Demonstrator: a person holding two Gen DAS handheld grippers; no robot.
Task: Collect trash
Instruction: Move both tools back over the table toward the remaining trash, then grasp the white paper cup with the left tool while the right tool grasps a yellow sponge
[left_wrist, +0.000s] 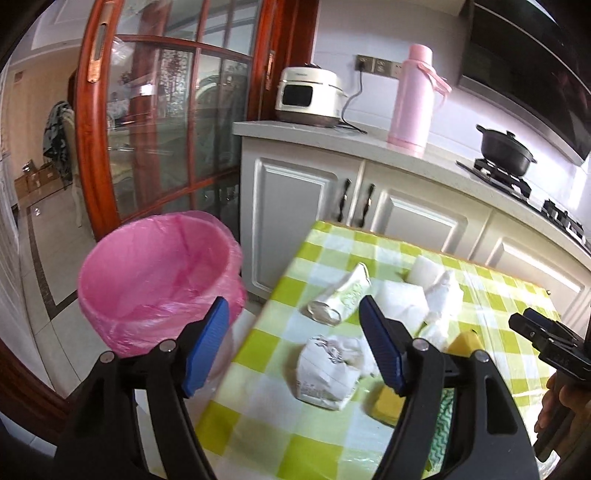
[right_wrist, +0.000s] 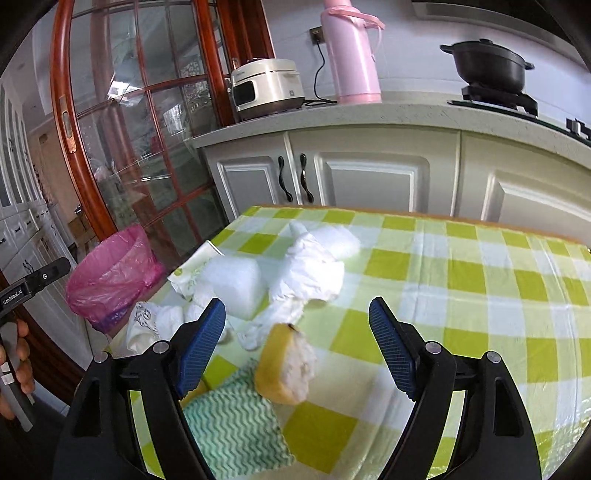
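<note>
A bin lined with a pink bag (left_wrist: 155, 273) stands on the floor left of the table (left_wrist: 273, 435), also seen as the pink-lined bin (right_wrist: 110, 280). On the green-checked cloth lies white trash: a crumpled paper bag (left_wrist: 325, 373), a flattened paper cup (left_wrist: 340, 299), foam blocks (left_wrist: 402, 299) and crumpled tissue (right_wrist: 314, 269). My left gripper (left_wrist: 293, 345) hovers open above the table's left edge, nothing between its blue pads. My right gripper (right_wrist: 297, 345) is open above a yellow sponge (right_wrist: 286, 365), apart from it, and shows as the right gripper (left_wrist: 546, 339) at the far right.
A green zigzag cloth (right_wrist: 236, 428) lies under the sponge. Behind the table run white cabinets (right_wrist: 369, 177) and a counter with a rice cooker (left_wrist: 308, 96), a pink flask (left_wrist: 413, 99) and a black pot (left_wrist: 506, 147) on the stove. A glass door with a red frame (left_wrist: 92, 122) stands left.
</note>
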